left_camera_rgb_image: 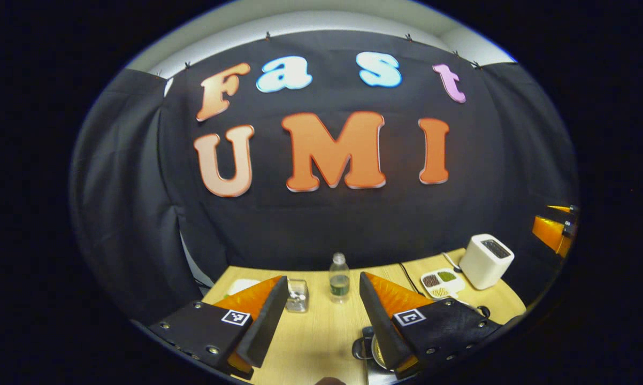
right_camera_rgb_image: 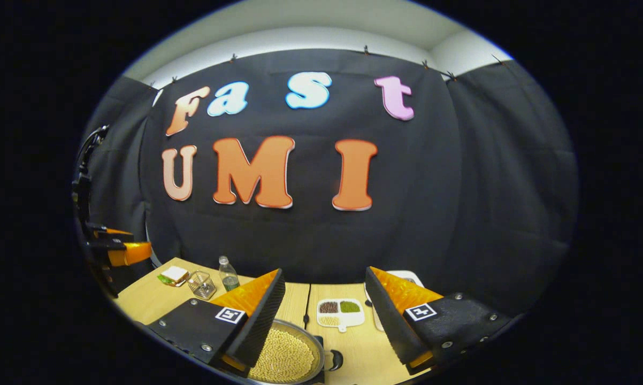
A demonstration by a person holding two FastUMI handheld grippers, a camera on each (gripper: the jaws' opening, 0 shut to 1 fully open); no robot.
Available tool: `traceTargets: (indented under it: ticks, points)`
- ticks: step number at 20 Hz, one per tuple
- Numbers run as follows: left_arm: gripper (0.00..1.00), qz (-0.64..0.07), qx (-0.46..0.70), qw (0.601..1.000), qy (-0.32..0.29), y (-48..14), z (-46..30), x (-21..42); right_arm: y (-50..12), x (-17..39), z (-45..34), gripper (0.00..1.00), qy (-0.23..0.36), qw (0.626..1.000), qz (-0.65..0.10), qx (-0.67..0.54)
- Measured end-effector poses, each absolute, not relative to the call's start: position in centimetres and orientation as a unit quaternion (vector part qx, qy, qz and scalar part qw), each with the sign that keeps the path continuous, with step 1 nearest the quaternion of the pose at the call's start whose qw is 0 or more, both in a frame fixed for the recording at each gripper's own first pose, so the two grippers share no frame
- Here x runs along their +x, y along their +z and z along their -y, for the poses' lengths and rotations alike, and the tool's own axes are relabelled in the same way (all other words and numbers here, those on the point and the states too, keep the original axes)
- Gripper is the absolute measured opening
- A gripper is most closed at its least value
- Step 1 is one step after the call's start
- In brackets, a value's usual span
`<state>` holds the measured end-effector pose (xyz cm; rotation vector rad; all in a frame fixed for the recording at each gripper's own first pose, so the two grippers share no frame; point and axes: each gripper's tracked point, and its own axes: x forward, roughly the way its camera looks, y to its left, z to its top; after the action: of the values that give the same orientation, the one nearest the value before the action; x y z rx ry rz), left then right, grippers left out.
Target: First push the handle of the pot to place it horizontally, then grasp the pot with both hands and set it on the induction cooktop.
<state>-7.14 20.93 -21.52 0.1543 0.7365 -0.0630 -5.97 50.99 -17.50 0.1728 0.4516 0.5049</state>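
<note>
From my station I see black cloth [left_camera_rgb_image: 327, 224] draped as the booth's wall across the middle of both views, a pale ceiling [right_camera_rgb_image: 321, 27] lit along the top edge, and a light wooden table [left_camera_rgb_image: 321, 331] at the bottom.

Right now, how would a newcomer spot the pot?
Start at the wooden table under the black cloth wall. In the right gripper view, the pot sits at the table's near edge by that claw's left finger. Alone among its neighbours, it is round, metal and full of yellow beans.
</note>
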Motion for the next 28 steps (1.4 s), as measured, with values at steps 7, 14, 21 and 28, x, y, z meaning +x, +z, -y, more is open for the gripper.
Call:
traceTargets:
  ticks: [7,14,21,28]
  points:
    - [0.81,-0.204,0.076,0.976,0.024,-7.2,-23.8,-3.5,-7.6,-5.7,-52.4,0.94,0.290,0.942,-0.130,0.110]
    - [0.80,-0.154,0.068,0.985,0.033,-1.3,-25.1,-3.8,-4.5,-6.7,-53.1,0.95,0.311,0.941,-0.083,0.105]
    - [0.80,-0.117,0.083,0.990,0.017,2.0,-28.0,-2.9,-4.8,-5.4,-52.3,0.99,0.289,0.950,-0.086,0.082]
    - [0.80,-0.089,0.082,0.992,0.021,5.0,-33.2,-3.1,-2.4,-2.9,-48.4,0.95,0.258,0.960,-0.087,0.060]
